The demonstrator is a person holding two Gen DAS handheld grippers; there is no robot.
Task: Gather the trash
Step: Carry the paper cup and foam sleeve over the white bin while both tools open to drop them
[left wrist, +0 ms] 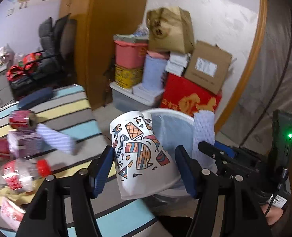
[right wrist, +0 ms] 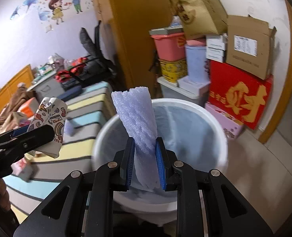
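Observation:
My left gripper (left wrist: 145, 167) is shut on a patterned paper cup (left wrist: 140, 154), held tilted at the left rim of a white trash bin (left wrist: 161, 111). In the right wrist view the cup (right wrist: 51, 122) sits left of the bin (right wrist: 215, 118). My right gripper (right wrist: 145, 164) is shut on a lilac foam net sleeve (right wrist: 138, 122), held upright over the bin's opening; the sleeve also shows in the left wrist view (left wrist: 203, 128). The bin is lined with a pale bag.
On the striped mat (left wrist: 66, 106) lie a red can (left wrist: 22, 119), a plastic bottle with a red cap (left wrist: 21, 175), another foam sleeve (left wrist: 55, 138) and wrappers. Stacked boxes (right wrist: 240, 90) and tubs stand behind the bin. A wooden cabinet (right wrist: 134, 29) stands at the back.

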